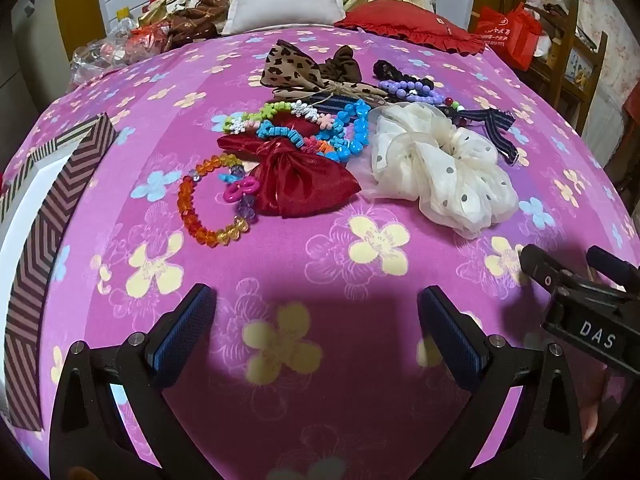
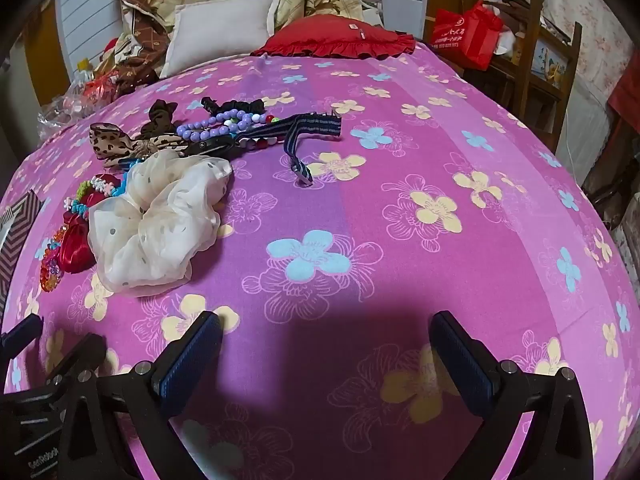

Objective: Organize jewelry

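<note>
Blue-padded jaws of the left gripper (image 1: 316, 336) stand spread as wide as they go over the pink floral bedspread (image 1: 360, 360), gripping nothing; the right gripper (image 2: 326, 360) hangs beside it, equally wide and equally empty, both angled down toward the bed. Ahead of the left gripper, well apart from its tips, lies the heap of jewelry and hair pieces the task concerns, while from the right gripper the same heap sits far off to the upper left. By that reading the left hand is the nearer to most of it, and the chevron-striped box (image 1: 48, 216), open at the left edge of its view, lies on that same side. Largest in the heap is the cream dotted organza scrunchie (image 1: 436, 172), crumpled and nearest the right gripper. Behind it sprawls the leopard-print bow (image 1: 296, 68), then the red satin bow (image 1: 296, 180) at the front. A navy striped strap (image 2: 296, 128) runs long-axis left to right across the right wrist view, one end trailing toward the camera. Smaller still are the blue heart bead bracelet (image 1: 352, 132), the purple bead string (image 1: 408, 90) and the orange faceted bead bracelet (image 1: 204, 208), which lies flat and closest to the left gripper, its ring open to a straight approach from the front. A pink plastic link (image 1: 240, 190) rests just beside it.
</note>
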The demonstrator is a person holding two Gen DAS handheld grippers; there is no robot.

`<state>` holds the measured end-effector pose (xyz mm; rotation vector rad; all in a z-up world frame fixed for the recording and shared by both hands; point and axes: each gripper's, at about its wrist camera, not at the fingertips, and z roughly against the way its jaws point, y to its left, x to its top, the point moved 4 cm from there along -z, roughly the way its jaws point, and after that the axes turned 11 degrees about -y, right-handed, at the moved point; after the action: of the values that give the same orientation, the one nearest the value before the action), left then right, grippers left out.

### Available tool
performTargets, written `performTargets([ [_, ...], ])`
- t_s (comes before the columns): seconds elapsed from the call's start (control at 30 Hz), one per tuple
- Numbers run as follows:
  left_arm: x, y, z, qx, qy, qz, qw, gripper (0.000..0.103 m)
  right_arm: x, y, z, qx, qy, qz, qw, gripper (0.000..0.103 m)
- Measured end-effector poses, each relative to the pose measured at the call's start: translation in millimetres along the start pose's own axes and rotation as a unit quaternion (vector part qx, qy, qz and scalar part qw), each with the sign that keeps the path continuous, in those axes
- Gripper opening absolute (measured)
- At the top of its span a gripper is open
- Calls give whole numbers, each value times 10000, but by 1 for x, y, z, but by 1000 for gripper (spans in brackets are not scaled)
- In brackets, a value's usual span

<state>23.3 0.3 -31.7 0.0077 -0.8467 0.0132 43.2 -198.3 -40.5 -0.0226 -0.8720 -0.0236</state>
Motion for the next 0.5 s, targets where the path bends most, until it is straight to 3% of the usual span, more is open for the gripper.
performTargets([
  [0.1,-5,0,6,-49,22,-41,10000,103,0,0,0,4,-17,-3,10000,103],
  [0.17,-2,0,0,-44,355,-80,9993,103,0,0,0,13,-7,-7,10000,103],
  [0.27,1,16,7,-144,559,140,9982,93,0,-1,1,33,-14,-10,10000,103],
  [0.47,1,64,72,202,-151,337,9991,93,3,1,2,38,77,14,10000,103],
  [0.5,1,71,79,256,-206,374,9988,93,4,2,6,35,143,5,9999,95],
])
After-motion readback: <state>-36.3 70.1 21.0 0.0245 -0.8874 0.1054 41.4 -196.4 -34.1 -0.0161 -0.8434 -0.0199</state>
